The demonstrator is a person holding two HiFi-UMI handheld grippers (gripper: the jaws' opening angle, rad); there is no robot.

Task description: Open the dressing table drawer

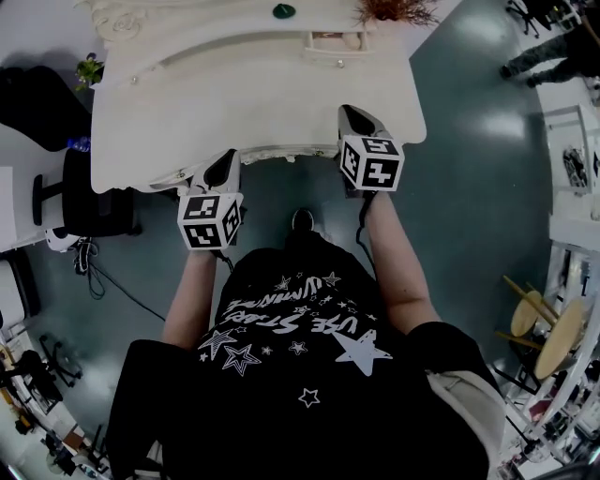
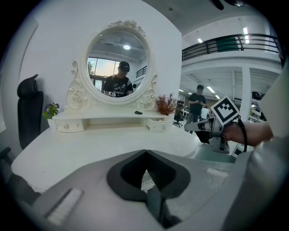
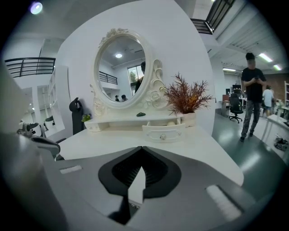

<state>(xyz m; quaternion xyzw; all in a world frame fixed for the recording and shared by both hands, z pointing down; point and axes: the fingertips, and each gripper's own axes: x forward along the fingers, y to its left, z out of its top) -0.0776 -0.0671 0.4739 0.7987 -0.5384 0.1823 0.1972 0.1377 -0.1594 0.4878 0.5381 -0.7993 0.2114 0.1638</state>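
Note:
The white dressing table [image 1: 187, 103] fills the top of the head view. On its back shelf the small right drawer [image 3: 163, 132] stands pulled out, with something pale inside it. The small left drawer [image 2: 66, 125] sits flush in the shelf. My right gripper [image 1: 349, 112] is over the table's front right edge, jaws shut on nothing [image 3: 141, 148]. My left gripper [image 1: 225, 161] is at the front left edge, also shut and empty [image 2: 145, 152]. Neither touches a drawer.
An oval mirror [image 2: 117, 63] rises behind the shelf. A red-brown dried plant [image 3: 186, 97] stands at the back right, a small green plant [image 1: 89, 68] at the back left, a dark green object [image 1: 283, 11] on the shelf. A black chair [image 1: 80, 197] is left of the table. People stand far right [image 3: 250, 94].

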